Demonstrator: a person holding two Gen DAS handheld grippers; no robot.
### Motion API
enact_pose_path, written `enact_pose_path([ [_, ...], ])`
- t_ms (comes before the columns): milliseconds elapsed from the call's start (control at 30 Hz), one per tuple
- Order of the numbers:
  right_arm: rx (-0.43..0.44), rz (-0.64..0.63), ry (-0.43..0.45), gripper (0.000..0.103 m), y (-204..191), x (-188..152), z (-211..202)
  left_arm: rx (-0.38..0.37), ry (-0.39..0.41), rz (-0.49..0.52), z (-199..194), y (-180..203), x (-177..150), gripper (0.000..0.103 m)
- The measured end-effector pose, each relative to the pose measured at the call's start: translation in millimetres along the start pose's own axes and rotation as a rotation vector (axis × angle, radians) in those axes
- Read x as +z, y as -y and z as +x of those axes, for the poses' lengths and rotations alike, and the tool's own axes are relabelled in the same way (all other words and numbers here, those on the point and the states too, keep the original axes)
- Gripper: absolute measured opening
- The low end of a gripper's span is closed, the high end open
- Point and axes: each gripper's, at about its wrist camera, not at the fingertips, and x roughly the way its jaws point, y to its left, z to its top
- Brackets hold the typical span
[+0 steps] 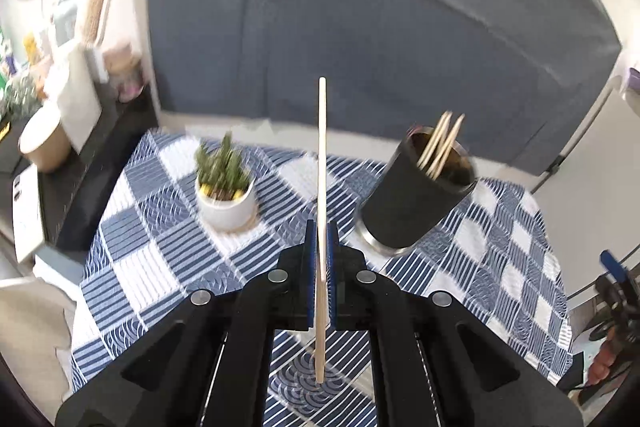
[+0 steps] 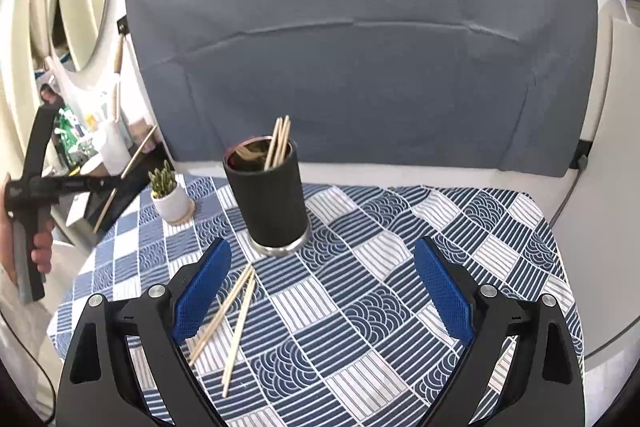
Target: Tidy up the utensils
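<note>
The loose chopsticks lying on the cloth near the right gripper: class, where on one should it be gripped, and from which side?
Grip a chopstick near mid-length, coming from above with the right gripper, pads either side of the thin shaft. They lie flat on the tablecloth, two crossing near the cup, so probably take the separate lower end, where the sticks fan apart.

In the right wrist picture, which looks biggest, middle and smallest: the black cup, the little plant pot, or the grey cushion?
1. Grey cushion, by far the biggest.
2. Black cup holding chopsticks.
3. White plant pot, smallest, though it sits a bit farther from the camera than the cup.
</note>
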Motion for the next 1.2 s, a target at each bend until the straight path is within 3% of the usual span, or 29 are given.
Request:
enact_pose_path([
  [233, -0.037, 0.047, 0.025, 0.089, 16.4, 11.5, -0.1, -0.110, 0.046, 0.040, 6.3, 35.3, 41.8, 0.005],
  [533, -0.095, 0.144, -0.014, 0.089, 48.2, 15.4, 20.4, -0.240, 0.062, 0.098, 63.0, 77.6, 80.2, 0.005],
  [767, -0.115, 0.154, -0.043, 0.089, 52.8, 17.6, 41.1, -0.345, 0.187, 0.101, 83.5, 96.8, 95.4, 0.005],
  [867, -0.098, 0.164, -0.062, 0.089, 53.9, 16.2, 48.8, -0.344, 0.212, 0.121, 101.5, 101.7, 91.4, 0.005],
  [1033, -0.066, 0.171, -0.114, 0.089, 53.2, 7.0, 66.3, -0.329, 0.180, 0.147, 140.4, 108.7, 78.6, 0.005],
  [1200, -0.078, 0.096, -0.157, 0.089, 41.1, 3.8, 72.8, -0.243, 0.212, 0.215, 152.3, 116.8, 55.1, 0.005],
])
